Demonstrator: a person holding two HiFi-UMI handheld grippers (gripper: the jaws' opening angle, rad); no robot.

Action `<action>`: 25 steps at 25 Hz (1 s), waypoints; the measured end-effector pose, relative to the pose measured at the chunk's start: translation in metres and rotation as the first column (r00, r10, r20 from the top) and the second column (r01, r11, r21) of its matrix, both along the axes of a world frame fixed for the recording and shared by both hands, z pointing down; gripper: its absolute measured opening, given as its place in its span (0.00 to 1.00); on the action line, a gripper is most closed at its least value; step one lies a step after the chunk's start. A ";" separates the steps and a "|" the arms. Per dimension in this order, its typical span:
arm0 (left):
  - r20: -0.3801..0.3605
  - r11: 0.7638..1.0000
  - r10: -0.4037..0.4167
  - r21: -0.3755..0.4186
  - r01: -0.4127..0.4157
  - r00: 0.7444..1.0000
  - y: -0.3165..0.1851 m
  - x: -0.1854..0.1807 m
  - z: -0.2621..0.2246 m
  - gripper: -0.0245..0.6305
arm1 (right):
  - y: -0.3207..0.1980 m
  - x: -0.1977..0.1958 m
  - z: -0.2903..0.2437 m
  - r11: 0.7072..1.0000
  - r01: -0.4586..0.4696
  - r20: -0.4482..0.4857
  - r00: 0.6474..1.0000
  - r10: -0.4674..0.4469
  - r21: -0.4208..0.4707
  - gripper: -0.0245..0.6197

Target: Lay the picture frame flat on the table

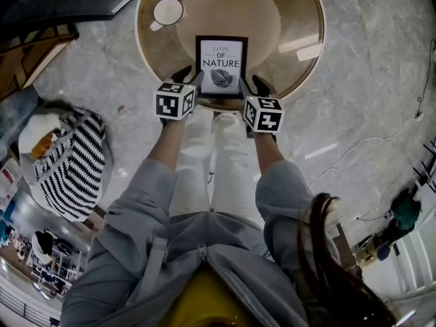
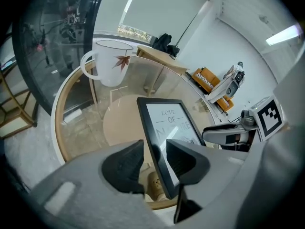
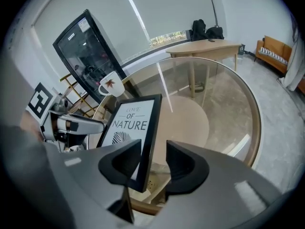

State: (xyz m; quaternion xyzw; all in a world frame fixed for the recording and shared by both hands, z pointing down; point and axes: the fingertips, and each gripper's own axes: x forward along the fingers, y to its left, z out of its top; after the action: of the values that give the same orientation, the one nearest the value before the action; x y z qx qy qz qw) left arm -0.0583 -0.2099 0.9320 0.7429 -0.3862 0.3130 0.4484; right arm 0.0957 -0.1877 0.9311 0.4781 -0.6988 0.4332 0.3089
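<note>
While both claws sit at the lower corners of the picture frame (image 1: 221,67), neither one grips it. The frame is in the upper centre of the head view, on the round glass surface (image 1: 293,19) close to its near wooden rim. Print faces up and reads "LOVE OF NATURE" over a leaf drawing. The frame is black with a white sheet inside. It looks laid back on the glass; fully flat or a bit tilted, cannot tell.

Left claw (image 1: 191,79) is at the frame's lower left corner. In the left gripper view the left claw (image 2: 155,151) is wide: the frame's (image 2: 174,120) left edge stands between the jaws, one jaw outside the edge with a clear gap, the other over the printed face, not clamping.

Right claw (image 1: 257,87) is at the lower right corner. In the right gripper view the right claw (image 3: 153,151) is wide too, with the frame's (image 3: 131,123) right edge between the jaws and a gap to the outer jaw.

White mug (image 1: 167,11) with a red leaf print stands upright at the upper left of the surface, well apart from the frame, handle toward the rim. Same mug (image 2: 112,61) shows at upper left of the left gripper view.
</note>
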 end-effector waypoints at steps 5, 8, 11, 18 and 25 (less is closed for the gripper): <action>-0.014 1.000 -0.006 -0.020 0.005 1.000 0.023 0.001 -0.032 0.23 | 0.010 0.008 -0.033 0.999 -0.031 0.002 1.000 0.031 0.018 0.17; -0.035 0.999 0.028 -0.015 -0.028 0.999 0.041 0.010 -0.064 0.05 | 0.020 0.008 -0.064 0.998 -0.055 0.034 0.998 0.054 0.027 0.04; -0.045 0.997 0.072 0.026 -0.071 0.996 0.049 0.017 -0.102 0.05 | 0.029 -0.001 -0.100 0.998 -0.045 0.081 0.996 0.042 0.038 0.04; -0.019 0.974 0.137 0.183 -0.131 0.990 0.029 0.026 -0.196 0.04 | 0.017 0.019 -0.192 0.990 -0.011 0.036 0.999 0.006 0.141 0.04; -0.036 0.891 0.093 0.448 -0.068 0.995 -0.004 0.033 -0.329 0.04 | -0.020 0.041 -0.313 0.936 -0.006 -0.003 1.000 0.007 0.353 0.04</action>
State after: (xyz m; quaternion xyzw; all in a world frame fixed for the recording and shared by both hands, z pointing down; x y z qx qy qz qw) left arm -0.0253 -0.2142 0.6030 0.8497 -0.4039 0.2133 0.2634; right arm 0.1365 -0.2074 0.6178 0.5288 -0.7631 0.3009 0.2181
